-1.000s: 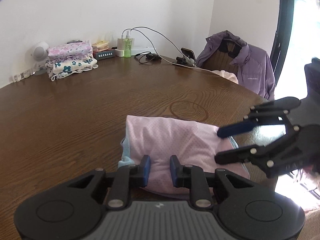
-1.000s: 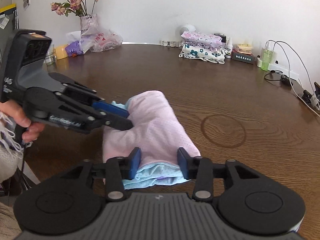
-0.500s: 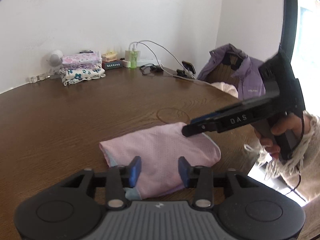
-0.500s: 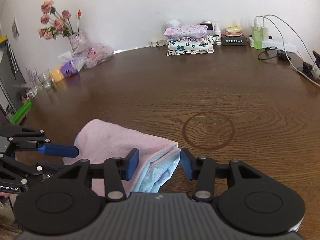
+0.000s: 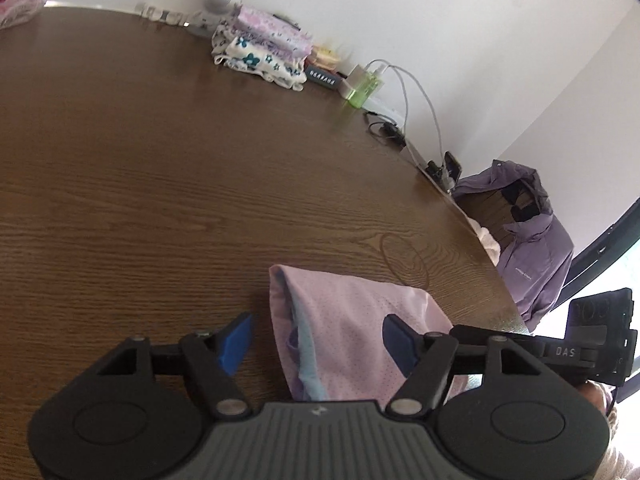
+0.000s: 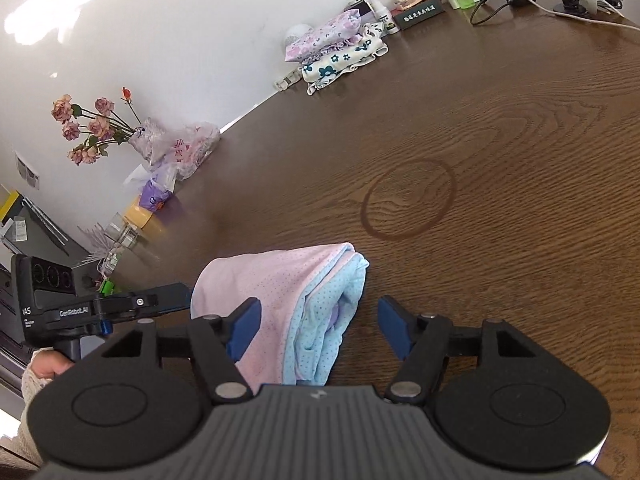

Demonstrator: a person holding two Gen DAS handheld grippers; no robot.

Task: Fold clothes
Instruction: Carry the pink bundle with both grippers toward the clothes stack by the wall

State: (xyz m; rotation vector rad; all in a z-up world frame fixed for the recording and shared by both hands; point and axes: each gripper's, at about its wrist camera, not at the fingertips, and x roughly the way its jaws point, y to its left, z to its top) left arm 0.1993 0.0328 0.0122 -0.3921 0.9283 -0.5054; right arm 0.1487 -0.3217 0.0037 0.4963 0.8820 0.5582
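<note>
A folded pink garment [image 5: 352,320] with a light blue layer inside lies on the brown wooden table [image 5: 160,184] near its front edge. It also shows in the right wrist view [image 6: 280,300]. My left gripper [image 5: 320,340] is open and hangs over one end of the garment, with its jaws wide apart and holding nothing. My right gripper [image 6: 316,326] is open over the other end, above the blue folded edges, also holding nothing. The right gripper's body [image 5: 560,350] shows at the right of the left wrist view. The left gripper's body [image 6: 100,308] shows at the left of the right wrist view.
A stack of folded floral clothes [image 5: 264,50] sits at the far edge by the wall, also in the right wrist view [image 6: 340,50]. A green bottle [image 5: 362,90], chargers and cables lie beside it. A purple jacket [image 5: 528,240] hangs on a chair. Flowers [image 6: 92,124] and bags stand far left.
Both grippers have opened wider and tilted, and both have drawn back to the ends of the folded garment. The garment lies still on the table.
</note>
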